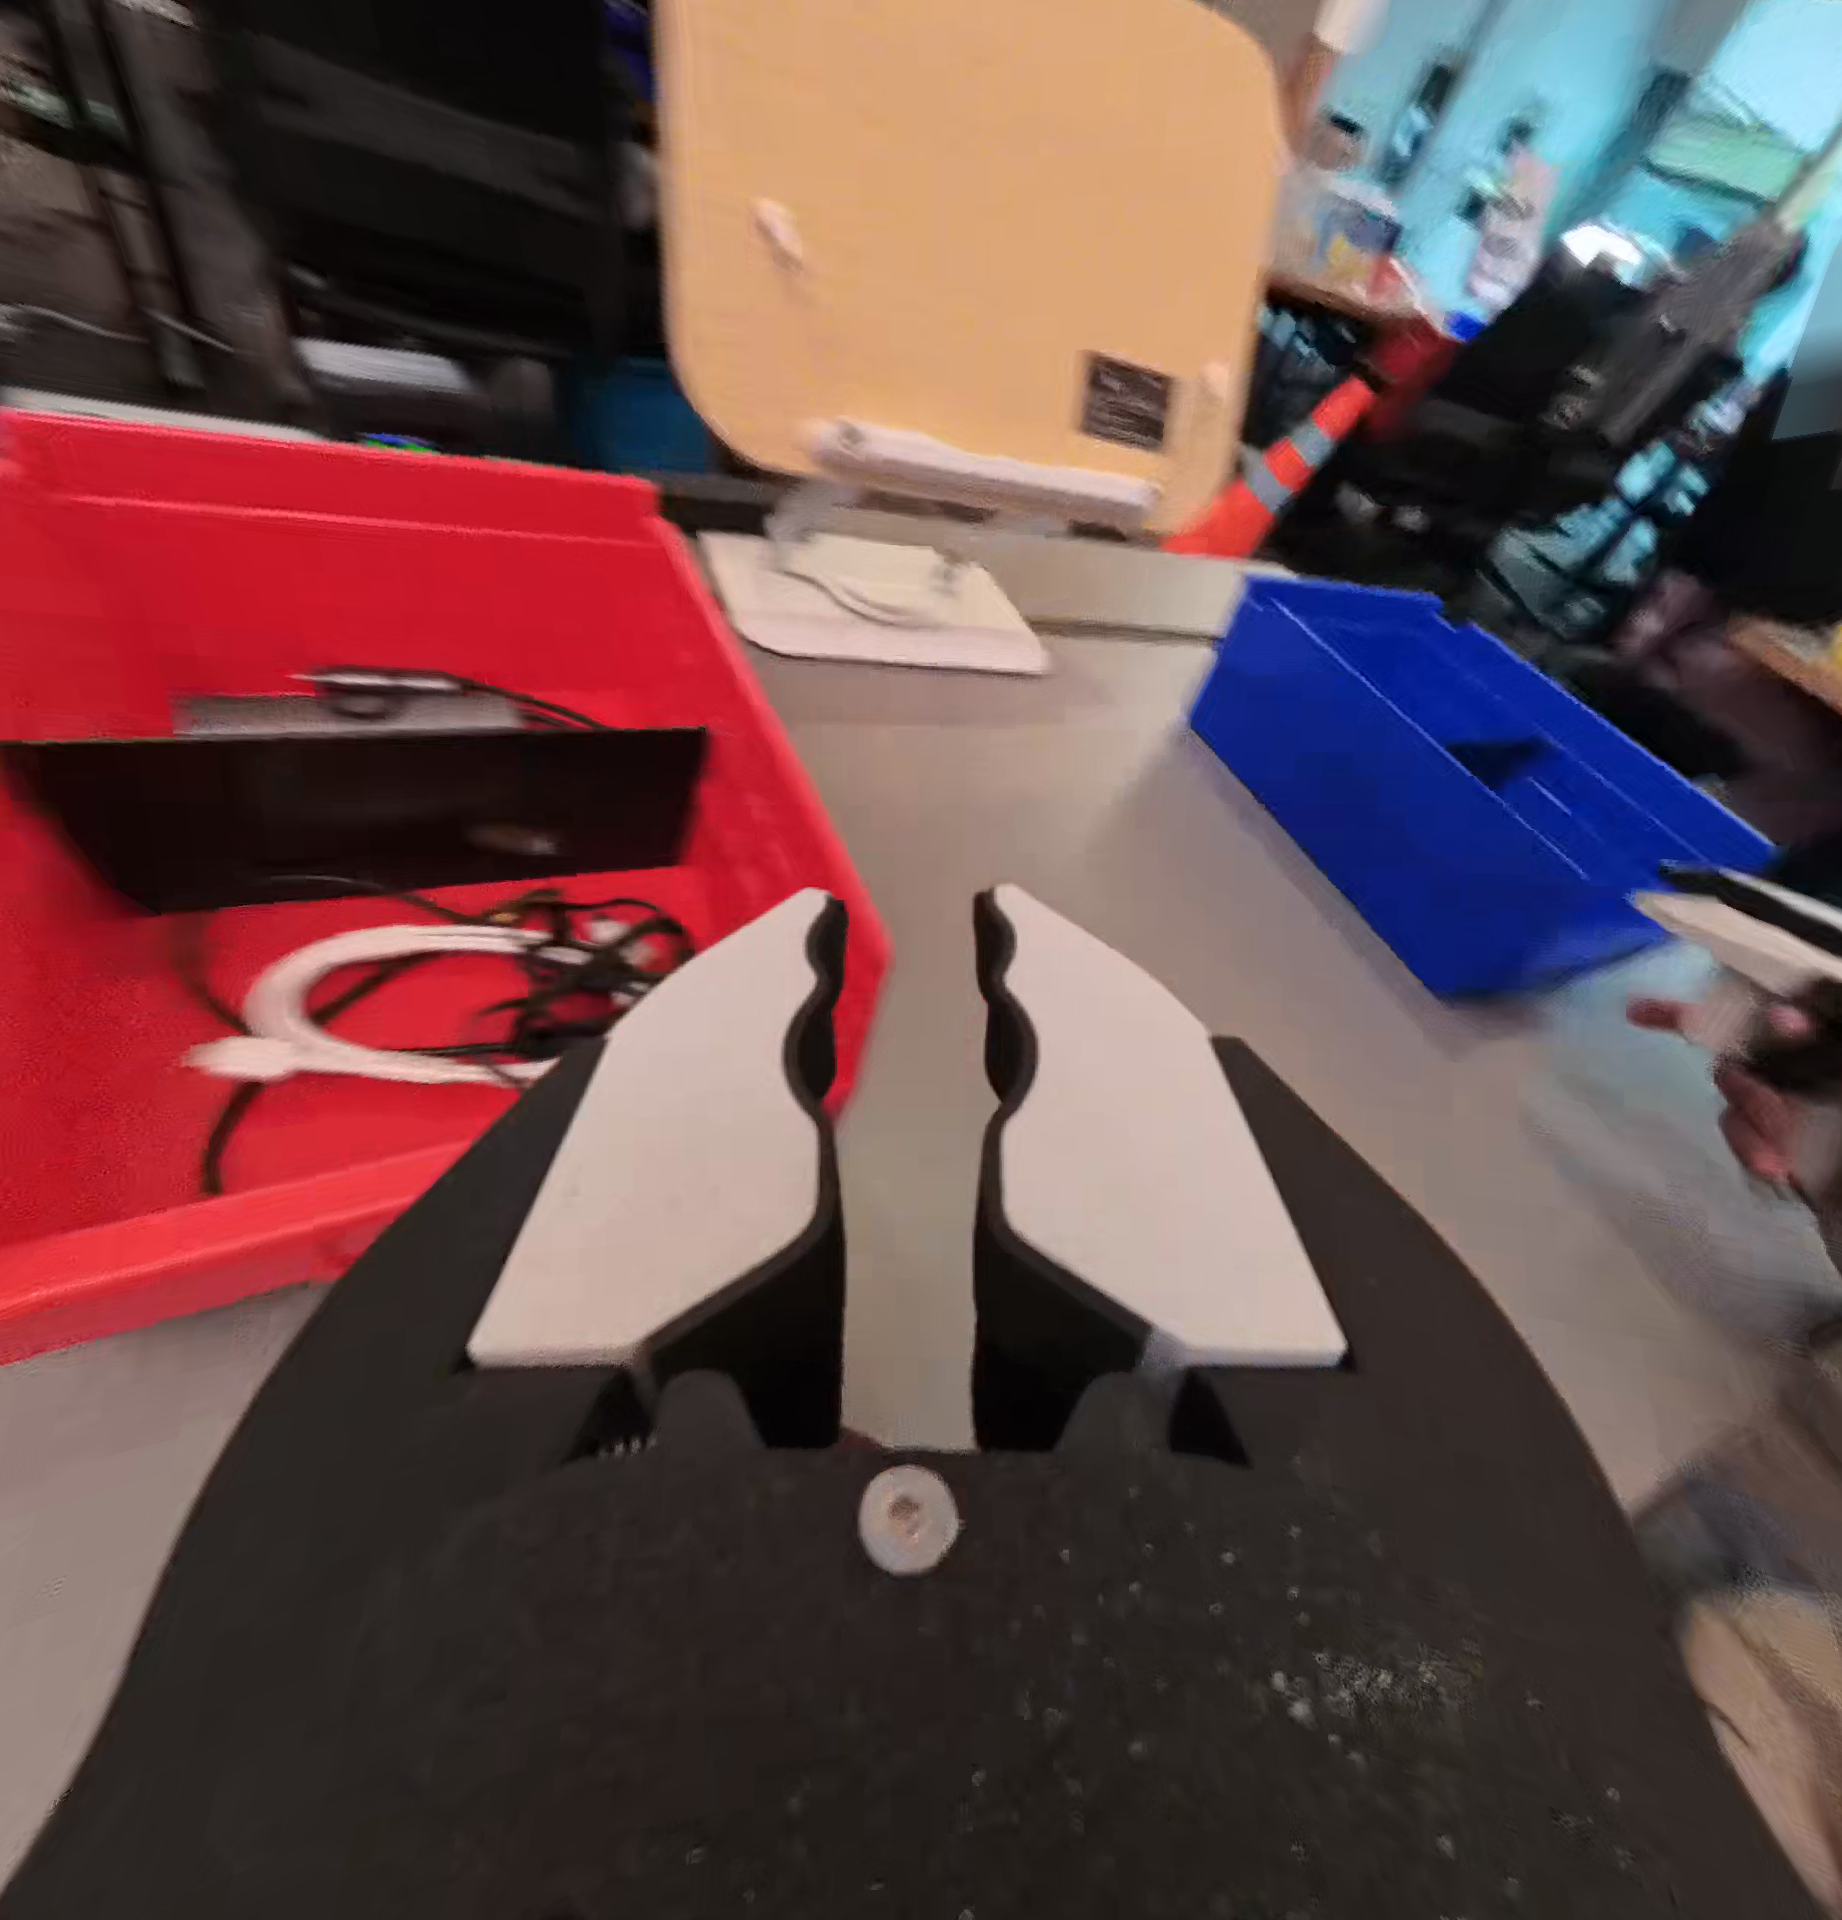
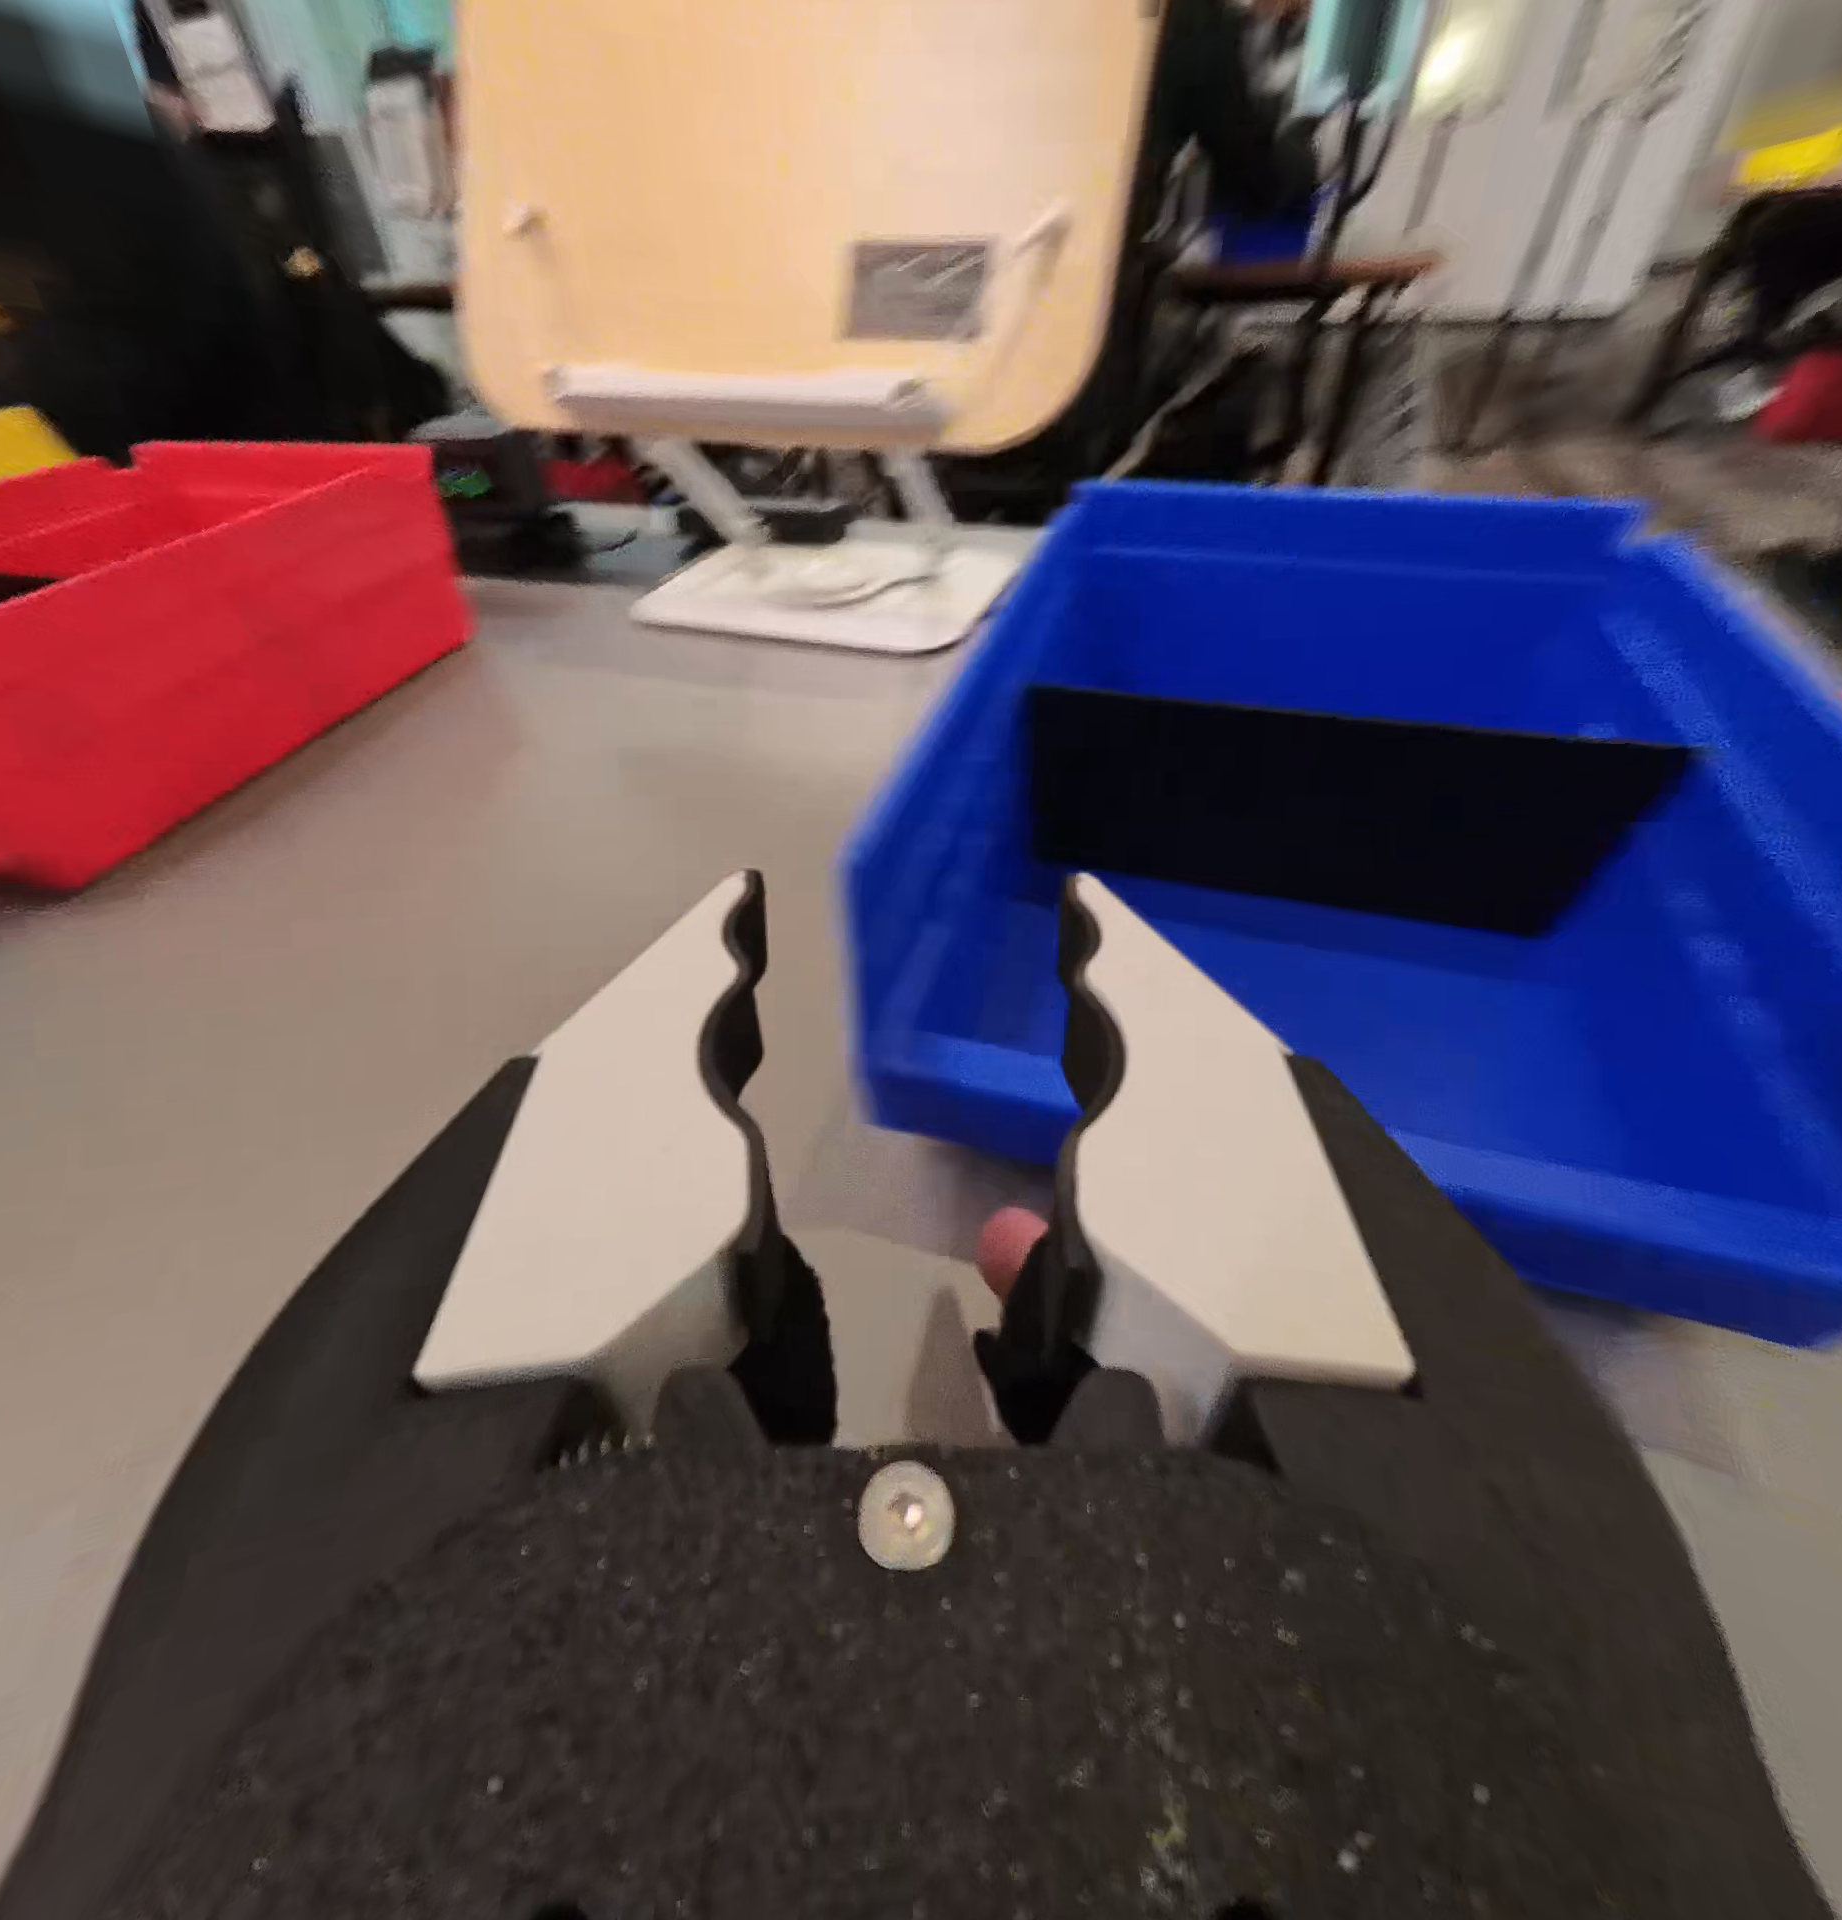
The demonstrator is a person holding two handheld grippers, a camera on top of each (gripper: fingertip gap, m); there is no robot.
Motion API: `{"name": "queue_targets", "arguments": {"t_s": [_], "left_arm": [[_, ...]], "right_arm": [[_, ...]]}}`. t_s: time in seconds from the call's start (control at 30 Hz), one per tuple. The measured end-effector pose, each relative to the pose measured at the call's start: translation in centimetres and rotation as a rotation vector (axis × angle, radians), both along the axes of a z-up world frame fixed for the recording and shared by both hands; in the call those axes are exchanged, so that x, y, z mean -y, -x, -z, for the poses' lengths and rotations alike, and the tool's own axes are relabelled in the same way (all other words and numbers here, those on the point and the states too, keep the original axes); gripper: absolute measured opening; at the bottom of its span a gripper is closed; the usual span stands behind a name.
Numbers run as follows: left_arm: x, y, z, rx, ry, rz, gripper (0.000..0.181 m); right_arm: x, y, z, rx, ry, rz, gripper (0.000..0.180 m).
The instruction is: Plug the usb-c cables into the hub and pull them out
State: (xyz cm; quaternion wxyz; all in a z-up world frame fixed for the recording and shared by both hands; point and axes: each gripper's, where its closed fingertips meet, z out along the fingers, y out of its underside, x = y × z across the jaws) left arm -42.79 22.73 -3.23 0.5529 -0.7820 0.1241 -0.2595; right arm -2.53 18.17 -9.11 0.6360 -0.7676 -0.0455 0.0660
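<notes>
A red bin (image 1: 429, 582) stands on the left of the grey table. In it lie a coiled white cable (image 1: 304, 997) tangled with thin black cables (image 1: 574, 966), and behind a black divider (image 1: 356, 810) a grey hub-like block (image 1: 335, 712) with black cables on it. My left gripper (image 1: 909, 904) is open and empty, above the table just right of the red bin's near corner. My right gripper (image 2: 912, 883) is open and empty, at the near left corner of a blue bin (image 2: 1468, 1122). The right gripper also shows at the left wrist view's right edge (image 1: 1769, 935). Both views are blurred.
The blue bin (image 1: 1416, 748) holds only a black divider (image 2: 1332, 800). A tan board on a white stand (image 1: 958, 239) stands at the table's far edge. An orange cone (image 1: 1281, 468) and cluttered shelves are beyond. Bare grey tabletop (image 1: 1000, 790) lies between the two bins. There is about 40 cm between the tips of the two grippers.
</notes>
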Motion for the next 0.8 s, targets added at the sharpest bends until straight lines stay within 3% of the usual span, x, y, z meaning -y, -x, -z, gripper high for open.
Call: {"name": "queue_targets", "arguments": {"t_s": [0.13, 0.2, 0.3, 0.5, 0.8], "left_arm": [[1.4, -3.0, 2.9, -0.153, 0.059, 0.045, 0.023], [0.5, -1.7, 5.2, -0.203, 0.033, -0.052, 0.016], [-0.6, 0.7, 7.1, -0.119, -0.04, -0.188, 0.017], [-2.4, 4.9, 9.0, -0.119, 0.05, -0.249, 0.025], [-2.4, 3.9, 9.3, -0.132, 0.058, -0.205, 0.026]], "right_arm": [[-0.7, -6.1, 2.7, 0.036, 0.099, 0.097, 0.05], [-0.9, -7.3, 3.4, 0.007, 0.139, 0.132, 0.05], [-0.4, -8.2, 3.3, -0.017, 0.147, 0.165, 0.05], [0.1, -8.0, 2.7, -0.013, 0.11, 0.198, 0.05], [-0.1, -6.3, 3.2, 0.002, 0.111, 0.173, 0.048]]}}
